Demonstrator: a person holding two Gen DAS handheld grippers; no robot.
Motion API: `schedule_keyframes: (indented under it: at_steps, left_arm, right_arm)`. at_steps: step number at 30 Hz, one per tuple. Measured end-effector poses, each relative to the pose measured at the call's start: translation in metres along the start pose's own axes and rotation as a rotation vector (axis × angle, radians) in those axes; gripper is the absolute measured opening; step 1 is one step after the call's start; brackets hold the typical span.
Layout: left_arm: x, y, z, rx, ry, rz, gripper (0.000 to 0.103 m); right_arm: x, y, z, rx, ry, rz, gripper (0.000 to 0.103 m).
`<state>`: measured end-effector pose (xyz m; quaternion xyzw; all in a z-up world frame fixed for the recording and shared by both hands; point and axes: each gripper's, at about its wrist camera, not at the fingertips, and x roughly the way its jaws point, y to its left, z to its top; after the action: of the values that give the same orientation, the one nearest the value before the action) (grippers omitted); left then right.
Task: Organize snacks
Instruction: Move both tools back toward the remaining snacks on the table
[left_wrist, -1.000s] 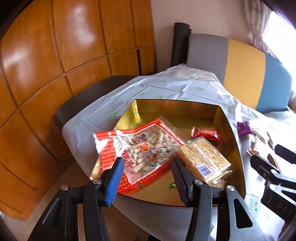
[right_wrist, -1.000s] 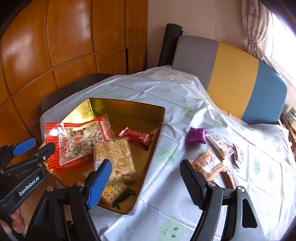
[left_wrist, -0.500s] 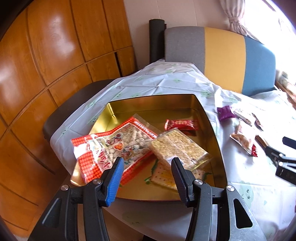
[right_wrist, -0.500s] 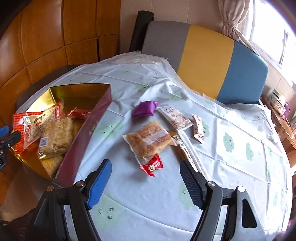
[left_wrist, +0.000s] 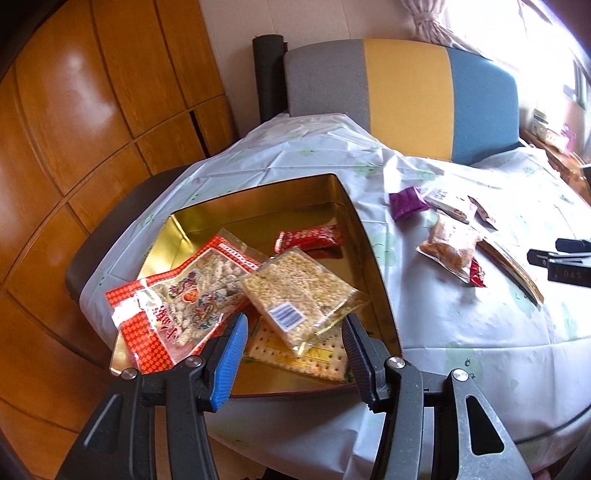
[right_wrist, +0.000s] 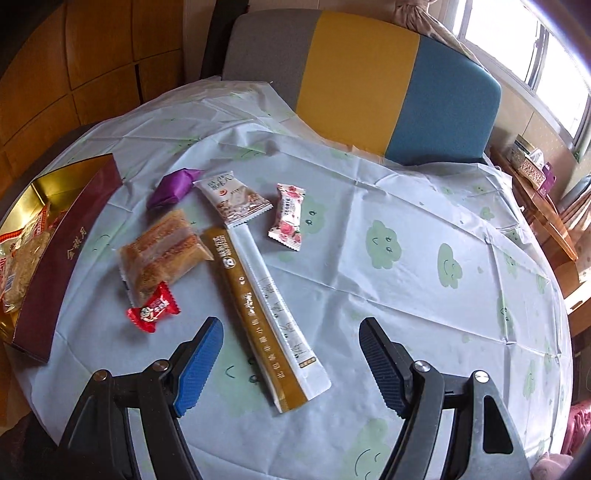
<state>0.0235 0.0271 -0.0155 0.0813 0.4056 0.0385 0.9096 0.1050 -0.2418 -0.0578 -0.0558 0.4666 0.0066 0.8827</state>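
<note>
A gold-lined tin (left_wrist: 258, 206) with a maroon outer wall (right_wrist: 62, 251) sits at the table's left edge. It holds a red snack bag (left_wrist: 173, 306), a rice-crisp pack (left_wrist: 299, 291), a red bar (left_wrist: 310, 236) and a cracker pack (left_wrist: 310, 354). My left gripper (left_wrist: 293, 332) is open and empty above the tin's near edge. My right gripper (right_wrist: 290, 350) is open and empty over the near end of a long gold-and-white stick pack (right_wrist: 266, 314). Loose on the cloth lie a red candy (right_wrist: 153, 308), a brown pastry pack (right_wrist: 166, 251), a purple packet (right_wrist: 173, 186), a white bar (right_wrist: 231, 197) and a pink-flowered candy (right_wrist: 288, 216).
A round table with a pale cloud-print cloth (right_wrist: 424, 277). A grey, yellow and blue chair back (right_wrist: 362, 74) stands behind it. Wood panelling (left_wrist: 92, 129) is at the left. A wooden shelf with boxes (right_wrist: 532, 173) is at the right under a window.
My right gripper has swung right, from over the tin to above the loose snacks and the stick pack. My left gripper has turned slightly right while staying over the tin's near edge.
</note>
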Motion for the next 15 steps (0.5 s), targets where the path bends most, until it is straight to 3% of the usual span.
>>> schedule_keyframes:
  at_steps: [5,15]
  left_arm:
    - [0.004,-0.018,0.003,0.052,0.01,-0.038,0.054]
    - [0.023,-0.056,0.034,0.153,0.056,-0.199,0.054]
  right_arm:
    - [0.017,-0.017,0.003,0.021,0.021,0.028,0.077]
    - [0.043,-0.034,0.008,0.132,0.112,0.119,0.077]
